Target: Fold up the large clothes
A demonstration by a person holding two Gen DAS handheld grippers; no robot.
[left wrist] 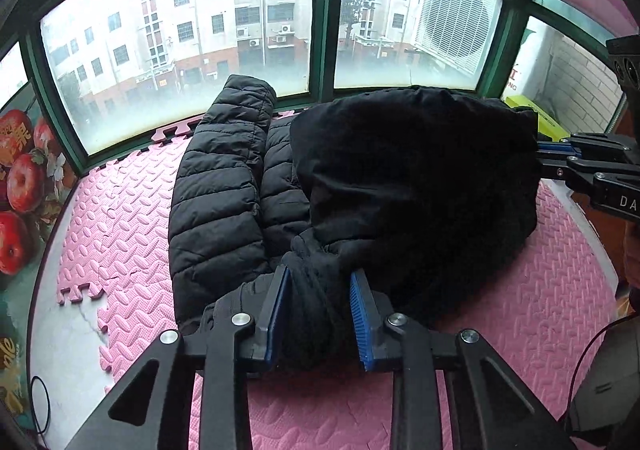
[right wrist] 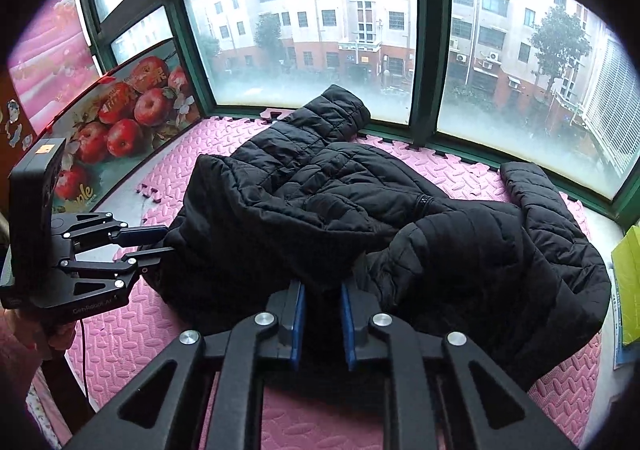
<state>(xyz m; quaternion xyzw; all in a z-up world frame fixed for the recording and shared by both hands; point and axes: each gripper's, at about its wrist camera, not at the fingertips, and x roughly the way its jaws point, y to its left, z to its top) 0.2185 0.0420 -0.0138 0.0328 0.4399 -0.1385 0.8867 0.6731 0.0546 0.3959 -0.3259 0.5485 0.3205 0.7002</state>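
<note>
Black and puffy, the quilted jacket (left wrist: 224, 190) lies on the pink foam mat (left wrist: 128, 234) by the big window (left wrist: 180, 30). One part of it is lifted and folded over the rest, with the smooth inside showing. The left gripper (left wrist: 320, 314) pinches a bunched bit of the jacket between its blue pads (left wrist: 360, 318). The right gripper (right wrist: 322, 318) bites another edge of the jacket, and its pads sit close together on the cloth. A sleeve (right wrist: 336, 106) points toward the window. A box with red apples (right wrist: 124, 118) stands at the left side of the mat. Something yellow-green (right wrist: 628, 282) sits at the right.
</note>
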